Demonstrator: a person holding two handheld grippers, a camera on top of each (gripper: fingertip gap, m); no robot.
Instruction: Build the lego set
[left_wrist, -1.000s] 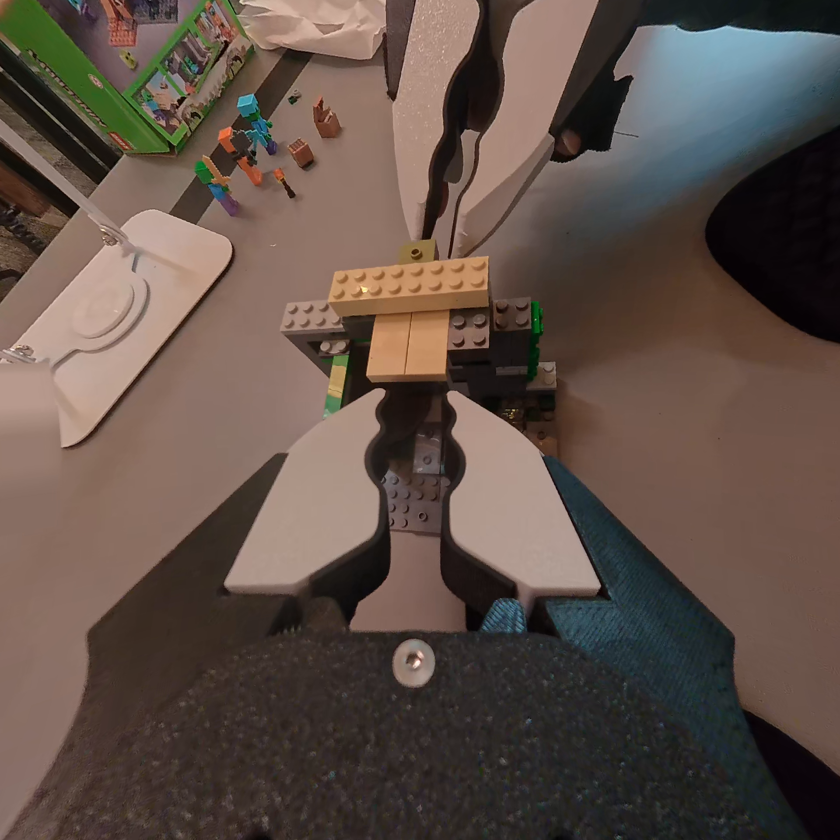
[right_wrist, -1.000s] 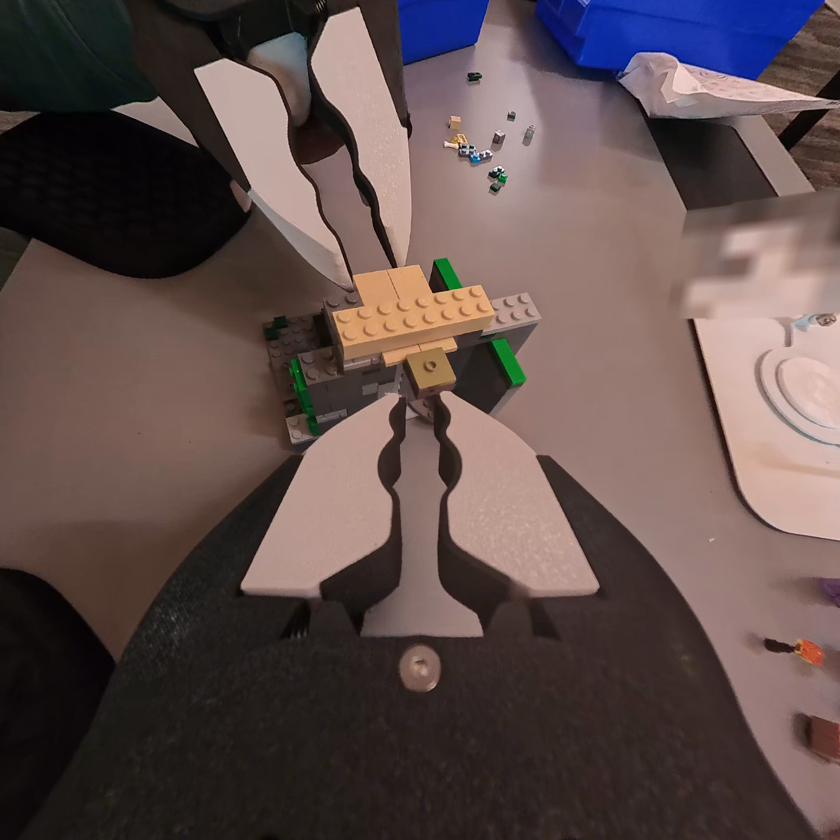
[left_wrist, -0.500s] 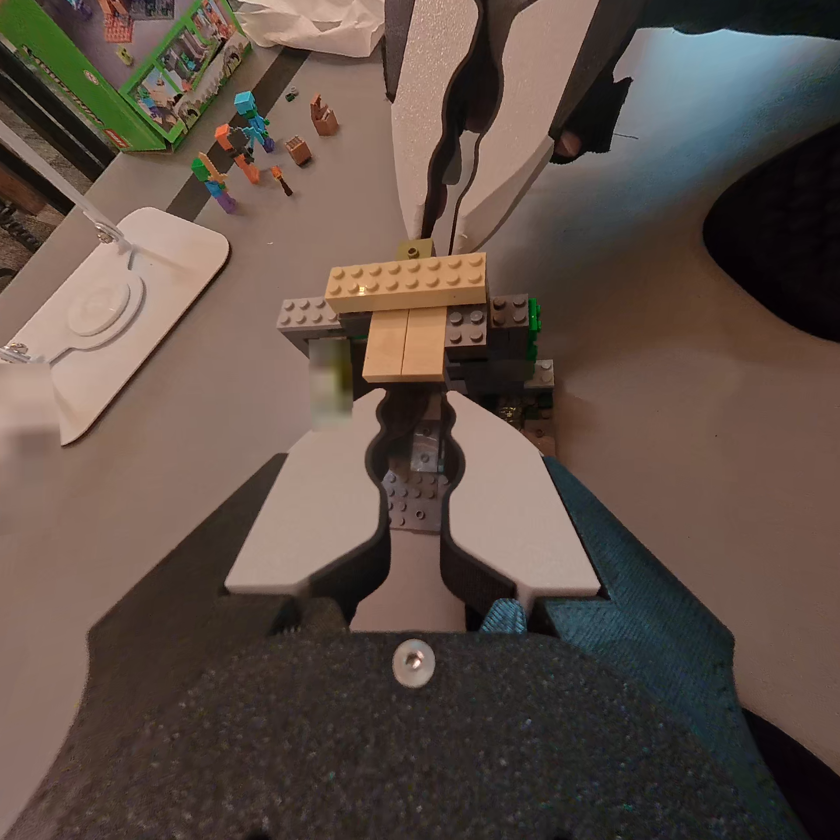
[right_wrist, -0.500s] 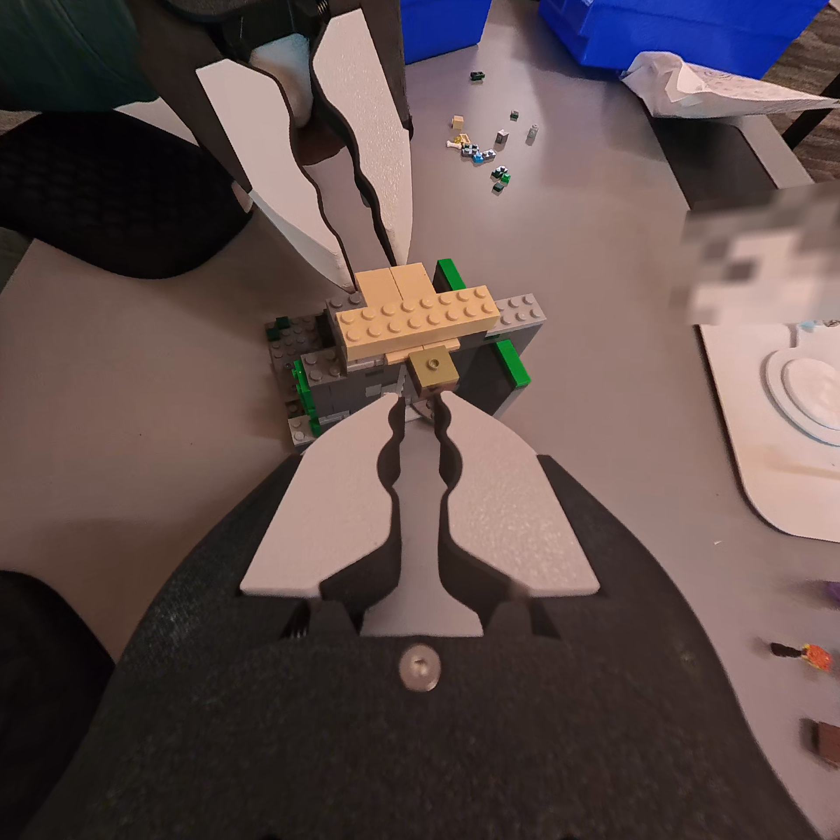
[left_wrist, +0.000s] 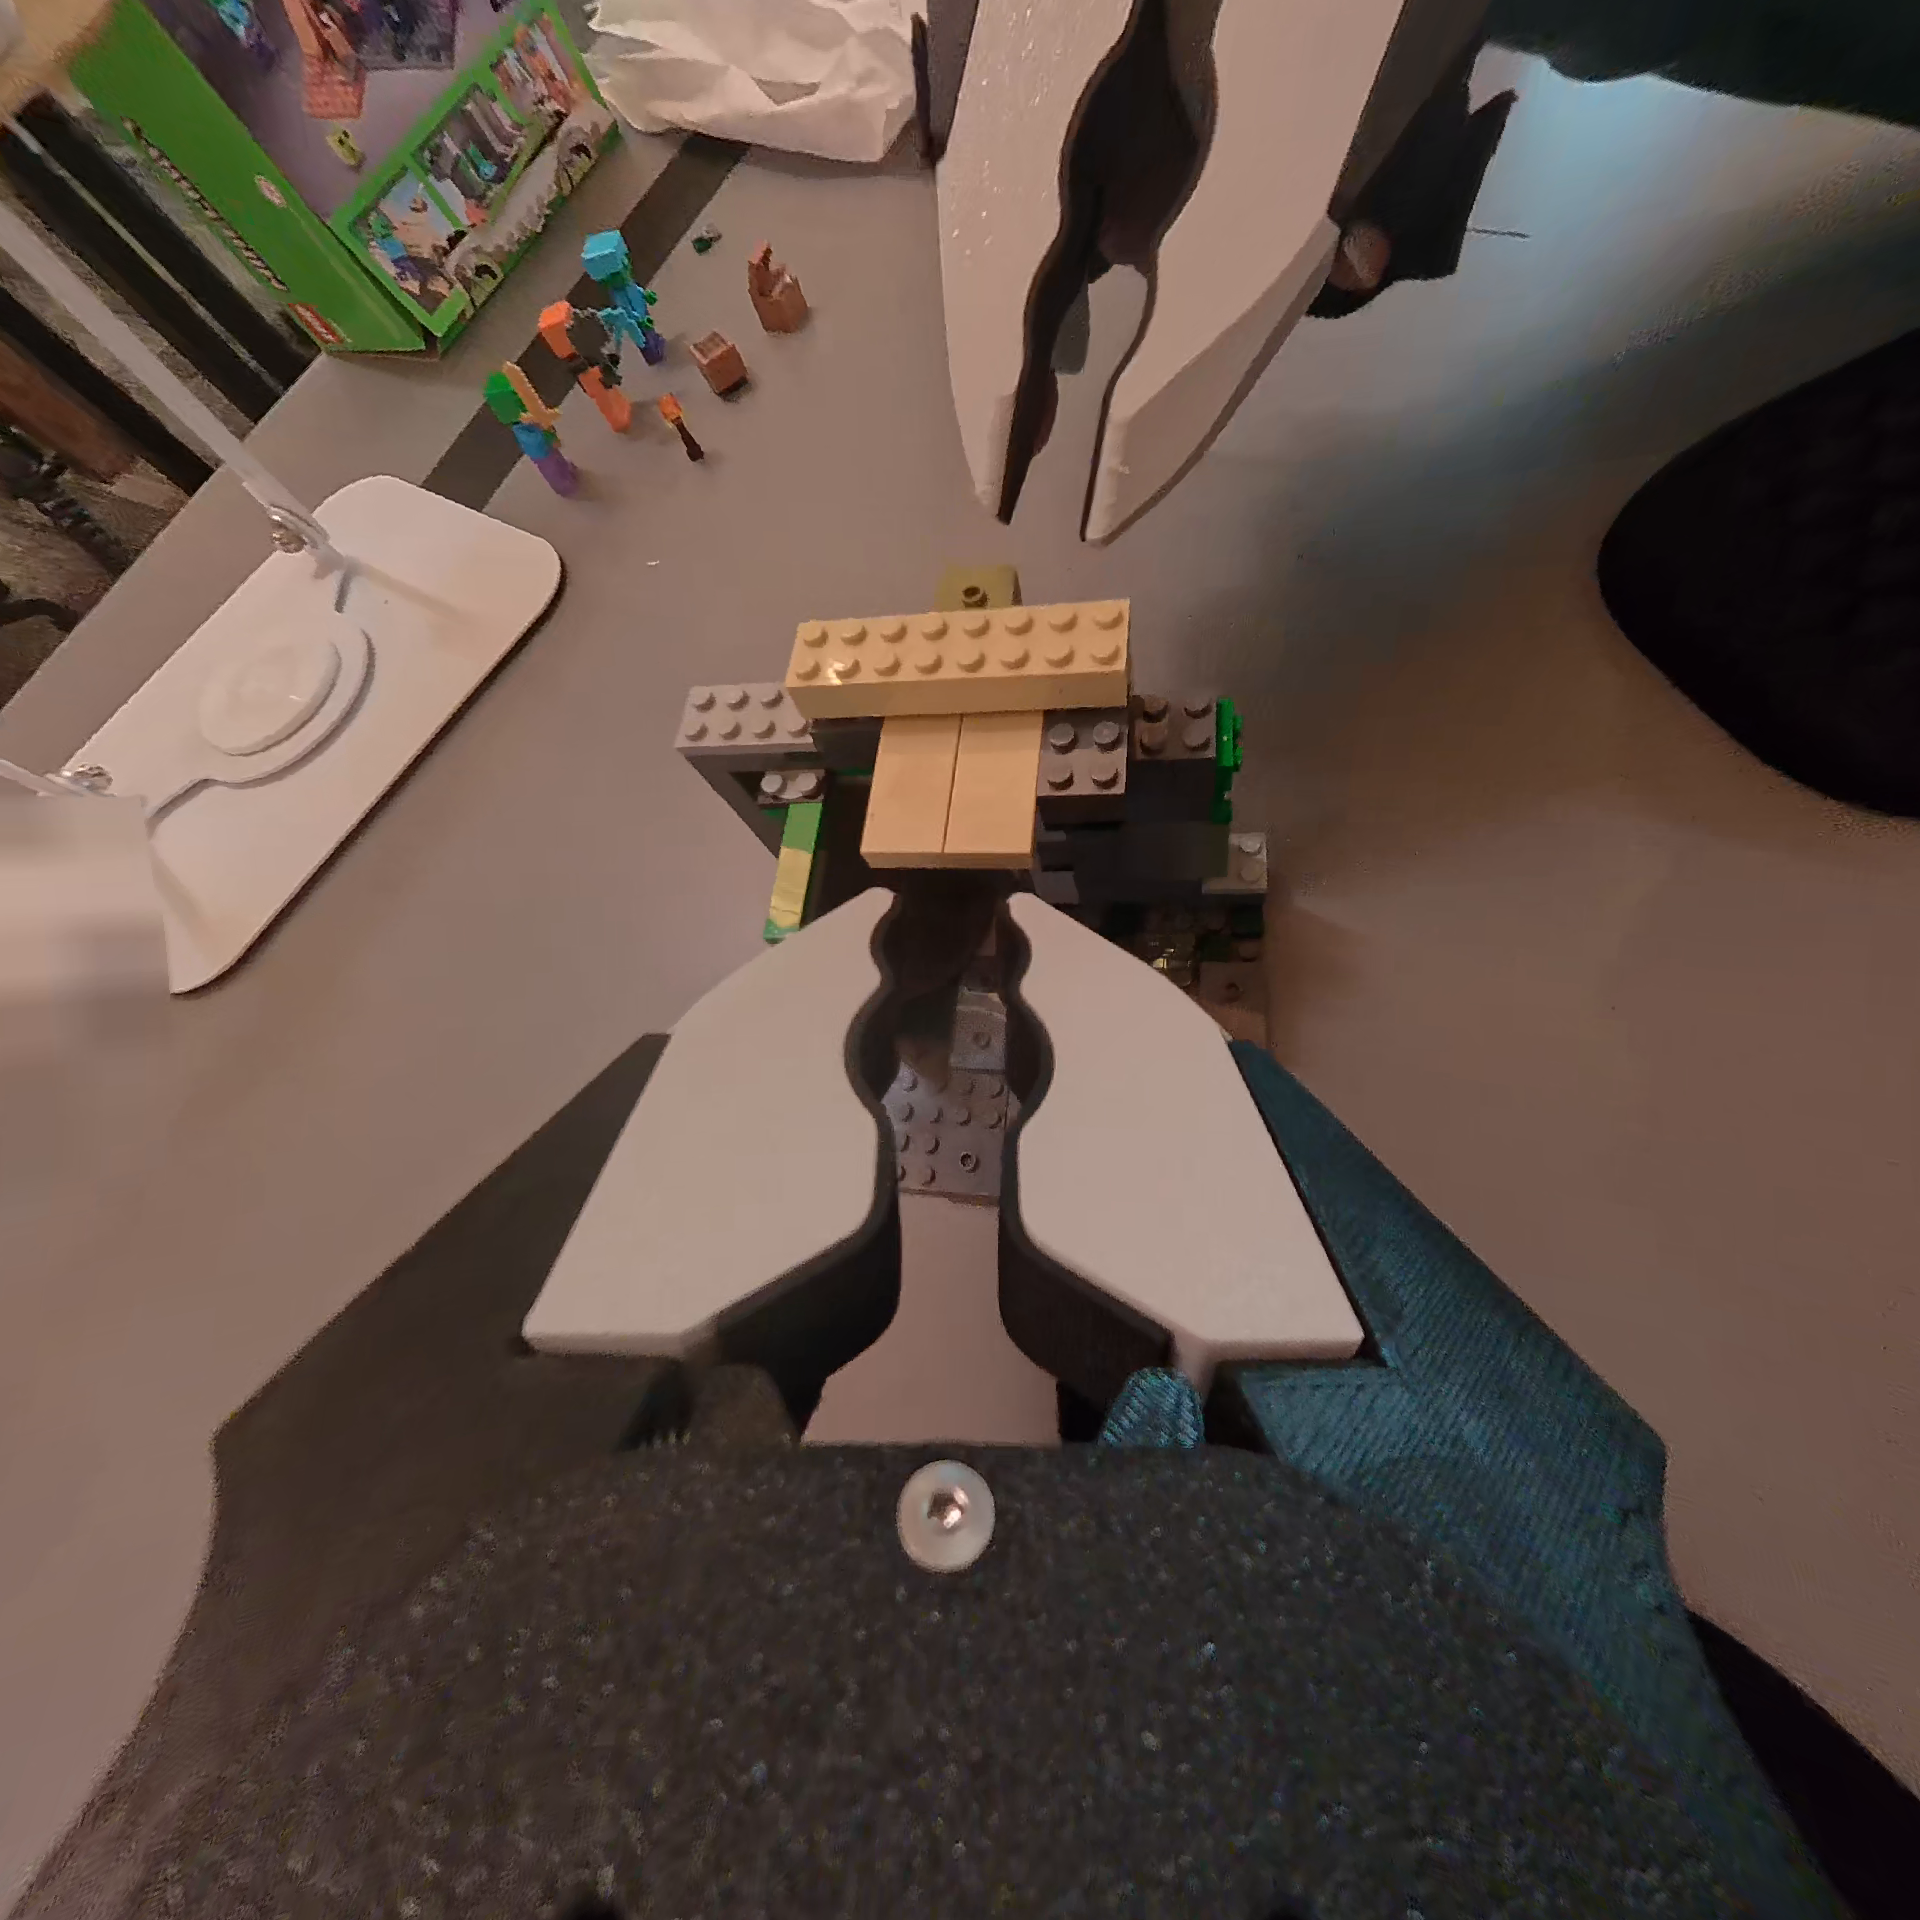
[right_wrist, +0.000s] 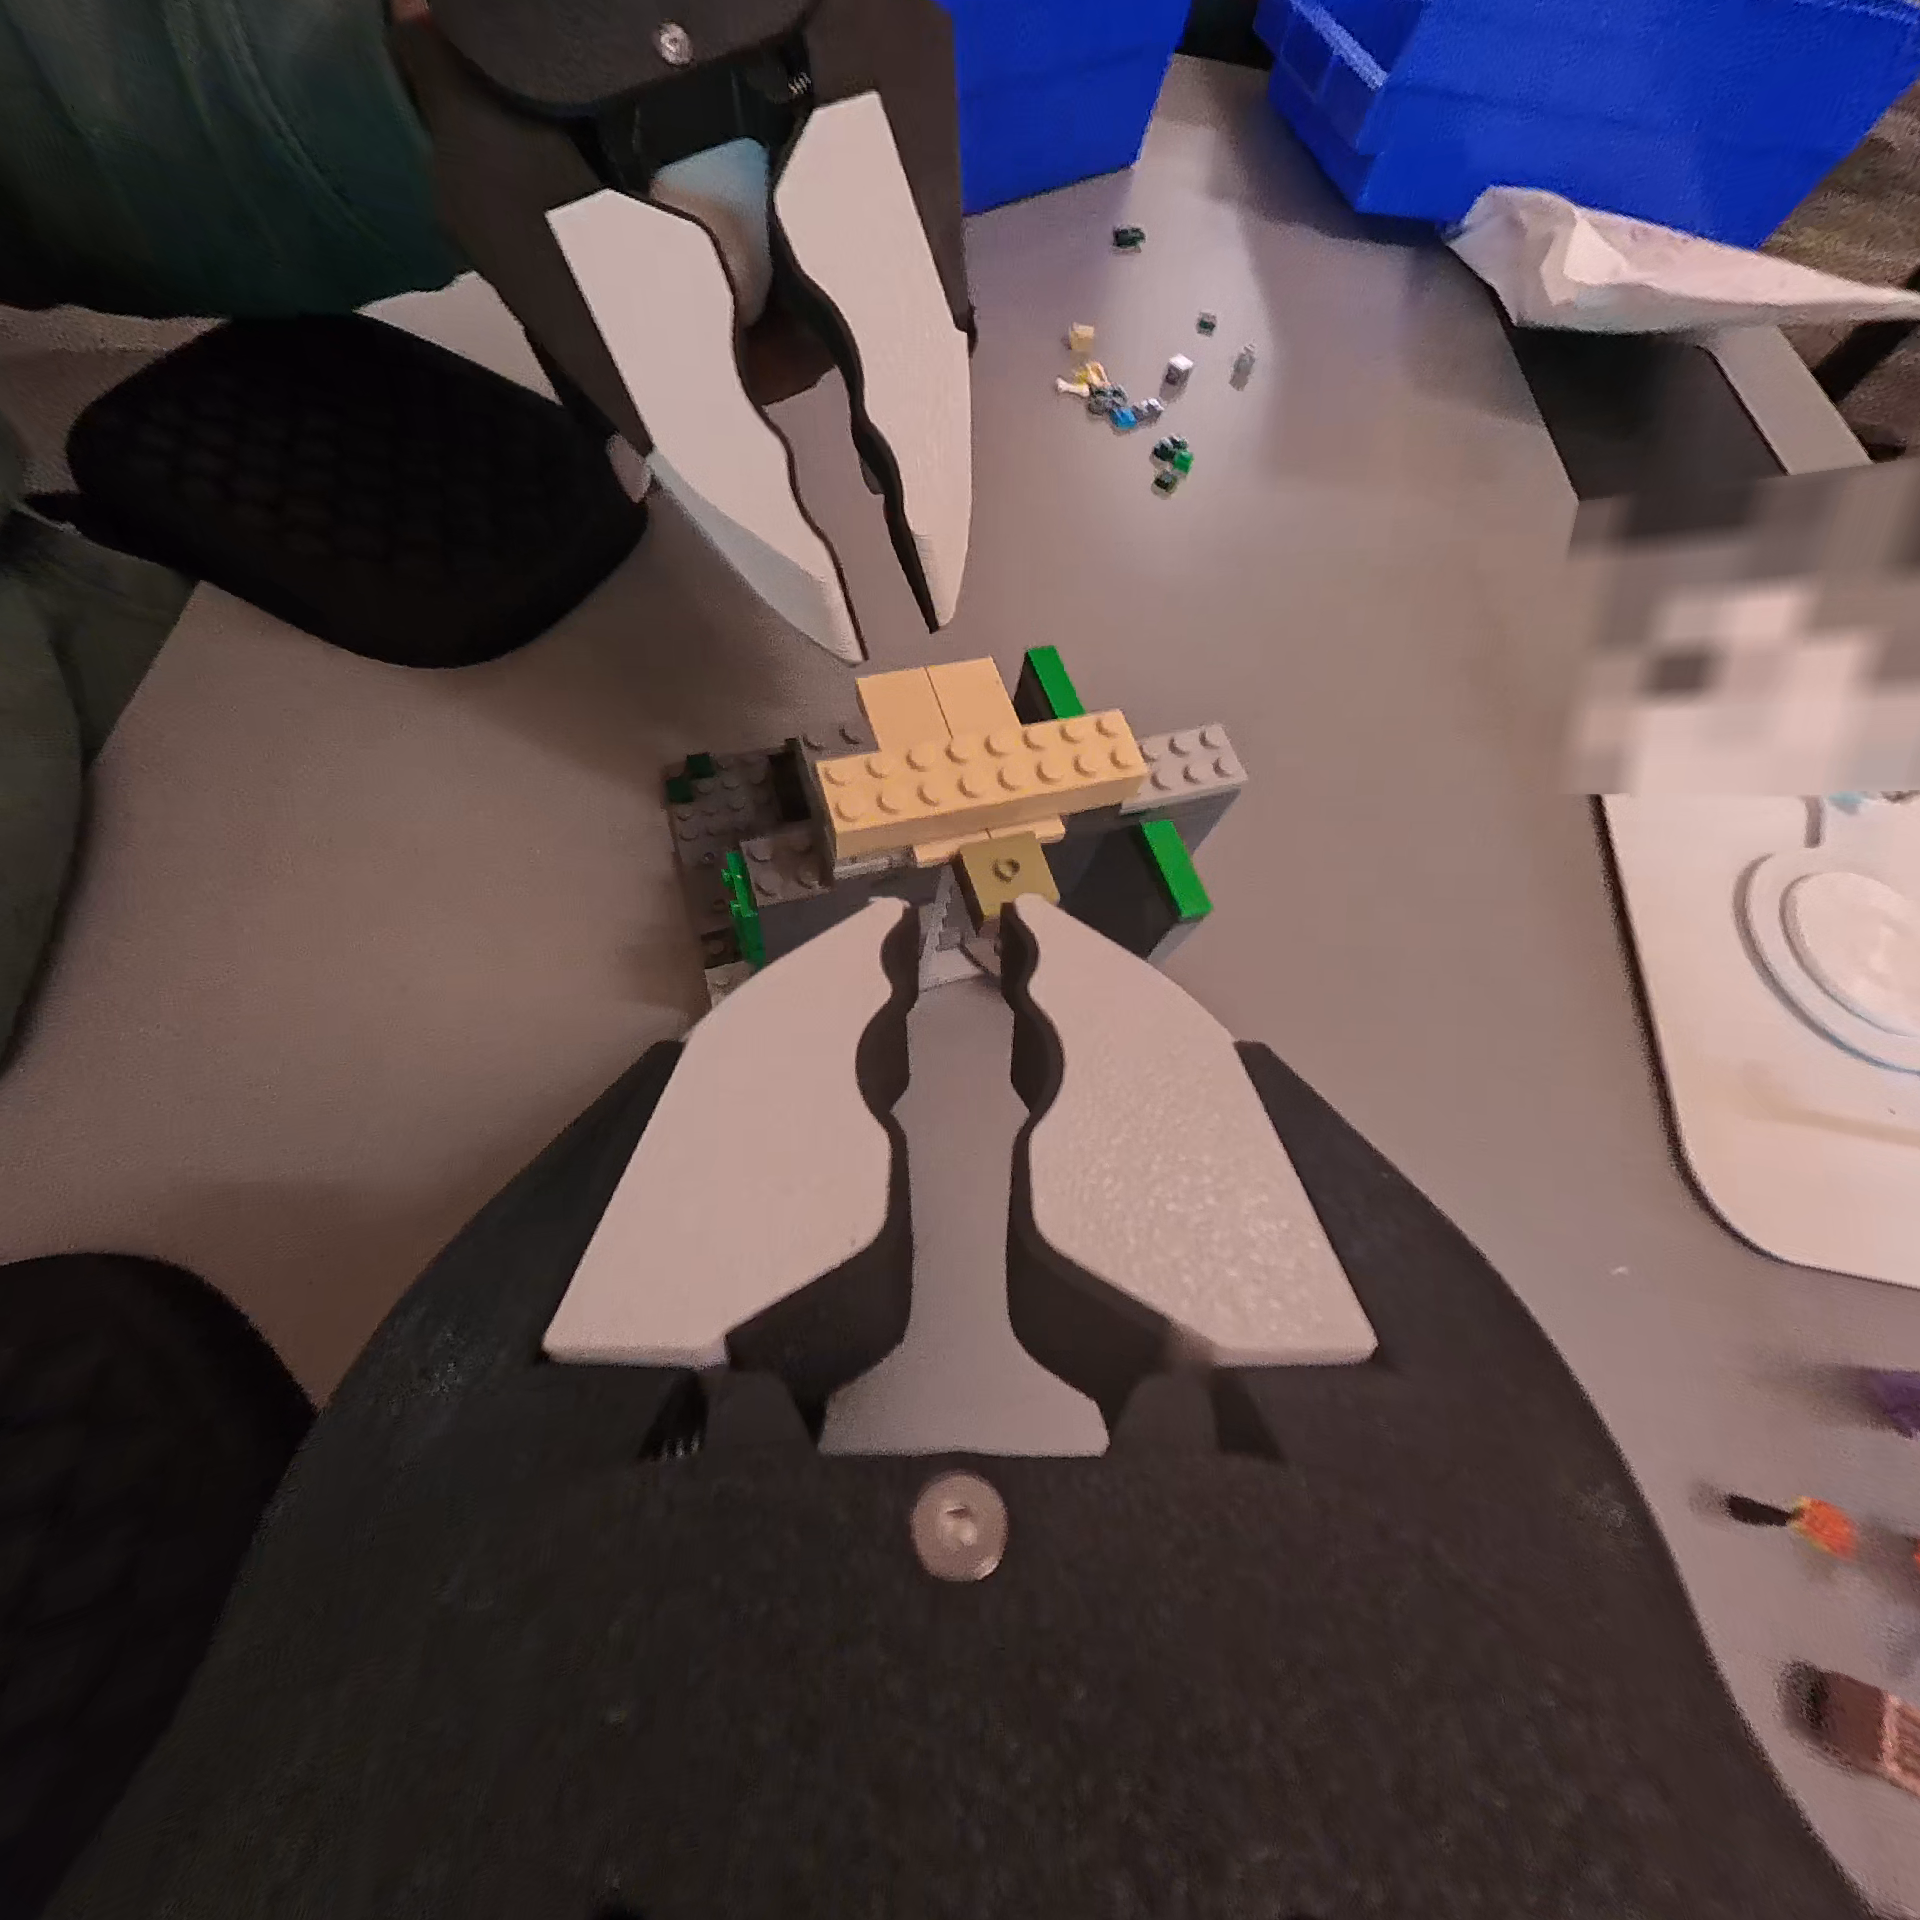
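The lego build (left_wrist: 966, 748) of grey, green and tan bricks stands mid-table, topped by a long tan brick (left_wrist: 961, 660) across two smooth tan tiles. A small olive piece (left_wrist: 977, 592) sits at its far edge. My left gripper (left_wrist: 948, 909) hovers just short of the tan tiles, jaws a narrow gap apart and empty. In the right wrist view the build (right_wrist: 977, 790) shows with the olive piece (right_wrist: 1006, 873) just beyond my right gripper (right_wrist: 958, 914), which is narrowly open and empty. Each gripper also shows in the other's view, clear of the build: right (left_wrist: 1044, 525), left (right_wrist: 894, 634).
A green lego box (left_wrist: 312, 177), minifigures (left_wrist: 582, 353) and brown pieces (left_wrist: 774, 291) lie at the far left. A white stand base (left_wrist: 312, 707) is on the left. Blue bins (right_wrist: 1558, 94), crumpled paper (right_wrist: 1662, 270) and small loose pieces (right_wrist: 1143, 395) lie beyond the build. A black mesh chair (right_wrist: 343, 488) borders the table. The gap from one gripper's tips to the other's is roughly 8 cm. The long tan brick (left_wrist: 961, 660) is about equally far from each gripper, around 4 cm. The right camera catches it too, in the right wrist view (right_wrist: 964, 736).
Both grippers have drawn back from the build. The right gripper's tips, which were at the olive piece, now stand clear of it. The left tips have left the tan tiles.
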